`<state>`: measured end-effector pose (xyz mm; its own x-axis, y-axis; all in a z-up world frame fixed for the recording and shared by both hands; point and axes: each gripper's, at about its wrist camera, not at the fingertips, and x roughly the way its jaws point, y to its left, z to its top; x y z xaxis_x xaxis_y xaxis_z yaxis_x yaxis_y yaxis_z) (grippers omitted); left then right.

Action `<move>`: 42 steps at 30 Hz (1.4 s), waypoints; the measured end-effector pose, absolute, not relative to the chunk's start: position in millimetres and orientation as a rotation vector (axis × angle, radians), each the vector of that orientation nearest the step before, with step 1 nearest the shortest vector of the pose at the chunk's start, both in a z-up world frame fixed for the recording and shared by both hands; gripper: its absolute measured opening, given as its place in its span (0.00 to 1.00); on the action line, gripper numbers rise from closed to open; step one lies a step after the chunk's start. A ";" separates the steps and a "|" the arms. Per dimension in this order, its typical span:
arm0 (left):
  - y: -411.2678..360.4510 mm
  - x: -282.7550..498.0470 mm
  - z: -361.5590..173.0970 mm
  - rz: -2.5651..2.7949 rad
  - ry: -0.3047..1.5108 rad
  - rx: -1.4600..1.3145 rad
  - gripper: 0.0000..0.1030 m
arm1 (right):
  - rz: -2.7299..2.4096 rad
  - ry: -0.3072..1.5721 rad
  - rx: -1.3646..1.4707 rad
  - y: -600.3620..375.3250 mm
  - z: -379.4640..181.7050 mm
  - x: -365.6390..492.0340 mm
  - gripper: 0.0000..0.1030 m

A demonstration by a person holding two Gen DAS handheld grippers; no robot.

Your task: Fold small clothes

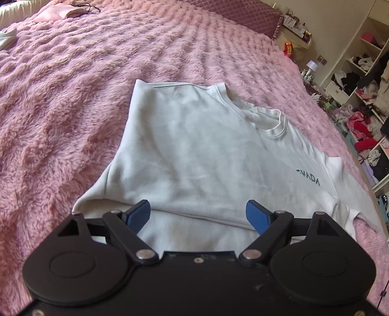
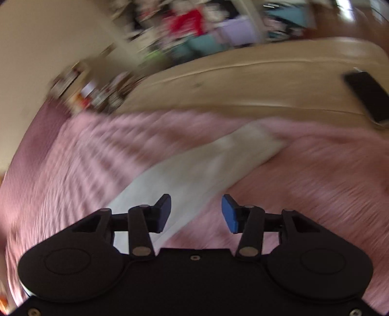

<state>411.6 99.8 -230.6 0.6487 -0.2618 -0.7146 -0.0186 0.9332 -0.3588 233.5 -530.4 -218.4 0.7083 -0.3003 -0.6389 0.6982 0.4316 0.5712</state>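
A white sweatshirt [image 1: 194, 150] with dark lettering lies on the pink fluffy blanket [image 1: 73, 97], its left side folded over toward the collar. My left gripper [image 1: 198, 214] hovers above the near fold with its blue pads wide apart and nothing between them. In the blurred right wrist view, a white sleeve [image 2: 206, 165] stretches across the blanket [image 2: 304, 182]. My right gripper [image 2: 195, 212] is over its near end, jaws apart, not pressing on the cloth.
A dark phone [image 2: 367, 97] lies on the beige bed edge [image 2: 243, 82]. Small pink [image 1: 58, 13] and white [image 1: 7, 37] garments sit at the far left. Open shelves [image 1: 359, 80] stuffed with clothes stand to the right of the bed.
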 end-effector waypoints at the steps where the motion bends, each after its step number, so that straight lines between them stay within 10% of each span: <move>1: 99.6 412.3 -231.0 -0.138 0.863 -0.354 0.87 | -0.687 0.484 0.951 -541.2 -225.1 230.9 0.46; 16: 107.7 409.8 -233.0 -0.059 0.917 -0.352 0.88 | -0.744 0.357 1.178 -592.1 -291.8 263.0 0.44; 19: 110.1 407.5 -233.3 -0.061 0.920 -0.371 0.88 | -0.800 0.366 1.129 -589.2 -284.7 263.4 0.19; 27: 112.0 400.2 -226.1 -0.085 0.901 -0.368 0.88 | -0.692 0.345 0.796 -537.5 -209.9 279.1 0.12; 42: 138.3 374.1 -209.8 -0.089 0.866 -0.405 0.88 | 0.383 0.333 0.757 -182.5 -81.0 373.7 0.11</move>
<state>374.1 138.3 -209.8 0.6491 -0.2384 -0.7224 -0.0861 0.9205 -0.3811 373.7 -182.5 -81.0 0.8799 0.4497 -0.1532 -0.2150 0.6646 0.7156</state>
